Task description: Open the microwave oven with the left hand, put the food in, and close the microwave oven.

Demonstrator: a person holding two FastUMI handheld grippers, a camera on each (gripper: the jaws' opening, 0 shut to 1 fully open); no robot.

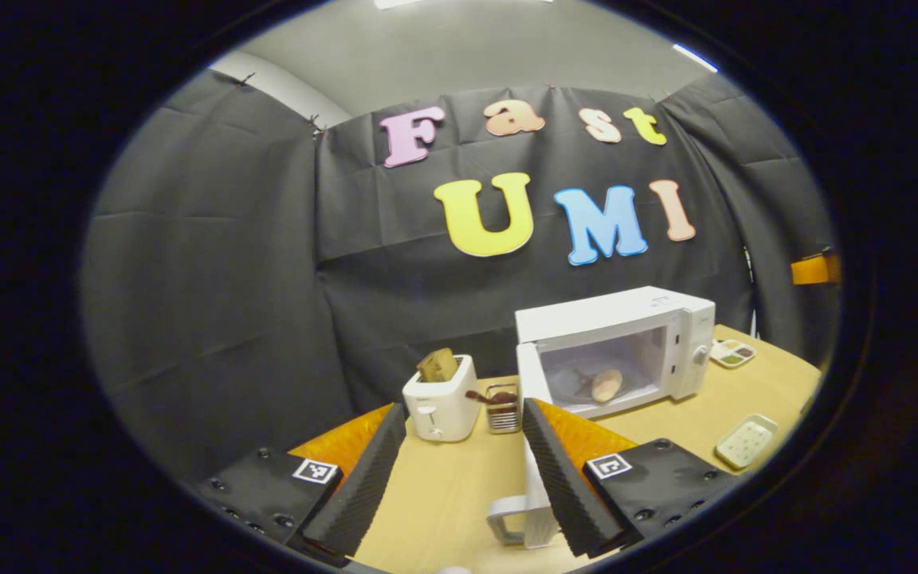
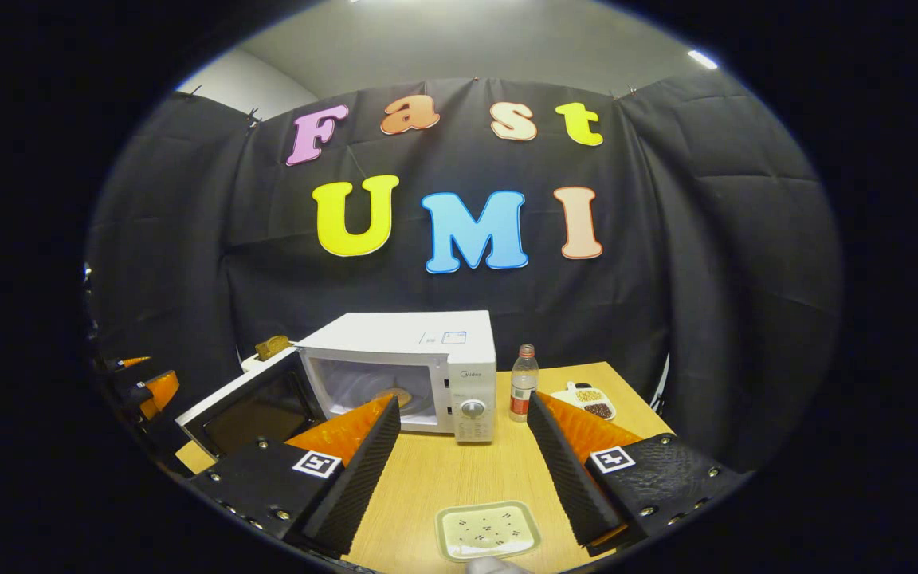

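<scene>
The white microwave (image 1: 614, 331) stands on the wooden table with its door (image 1: 533, 383) swung wide open and seen edge-on. A round brownish piece of food (image 1: 606, 384) lies inside on the turntable. My left gripper (image 1: 459, 486) is open; the door's handle (image 1: 507, 522) sits just inside its right finger (image 1: 562, 478), not clamped. In the right gripper view the microwave (image 2: 427, 343) is ahead, its open door (image 2: 256, 410) to the left and the food (image 2: 397, 395) inside. My right gripper (image 2: 467, 478) is open and empty above a pale empty plate (image 2: 487, 530).
A white toaster (image 1: 443, 410) holding bread (image 1: 437, 365) and a small wire basket (image 1: 501, 408) stand left of the door. A bottle (image 2: 523, 383) and a snack tray (image 2: 586, 399) are right of the microwave. The other gripper (image 2: 148, 391) shows at far left.
</scene>
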